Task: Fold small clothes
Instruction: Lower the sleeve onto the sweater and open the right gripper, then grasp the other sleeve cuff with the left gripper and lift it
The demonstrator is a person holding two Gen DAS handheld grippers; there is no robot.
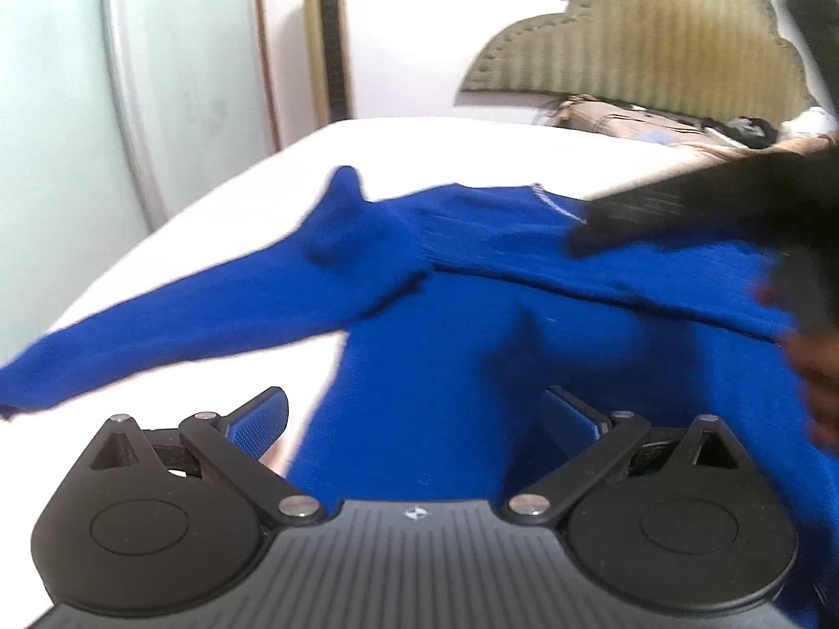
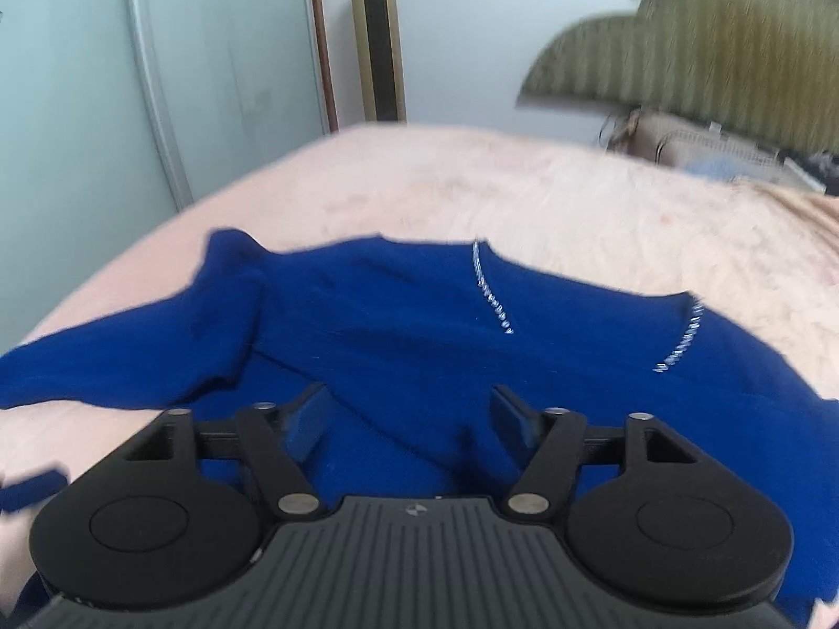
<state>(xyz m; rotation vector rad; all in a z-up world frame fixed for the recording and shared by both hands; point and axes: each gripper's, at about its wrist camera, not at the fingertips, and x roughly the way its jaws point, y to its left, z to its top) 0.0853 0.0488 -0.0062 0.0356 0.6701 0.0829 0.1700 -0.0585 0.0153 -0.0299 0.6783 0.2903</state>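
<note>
On the left, our left tongs (image 1: 414,414) stand spread wide over the lower part of the blue sweater (image 1: 445,325), with cloth lying between the two pads but neither pad pressing on it, so we read them as released and holding nothing. The sweater lies flat on the bed (image 1: 220,199), which has a pale cover. Its left sleeve (image 1: 173,335) runs out straight toward the left edge of the bed, unfolded, with a small peak of cloth standing up near the shoulder.

Moving right, a band of blue cloth crosses the chest in the left wrist view; we judge it to be the other sleeve or side already brought over the body, though blur keeps us from being sure. The neckline trim (image 2: 493,288) shows as a line of pale stitching at the far edge.

Further right, our right tongs (image 2: 409,419) are also spread apart above the sweater's middle, with nothing clamped between them. In the left wrist view they show as a dark blurred shape (image 1: 681,209) over the right shoulder area.

As we judge it, the fold is at an early stage: one side may be in, the left sleeve still needs to come across, and the body has yet to be doubled up from the hem. Both tongs will need a fresh grip first.
</note>
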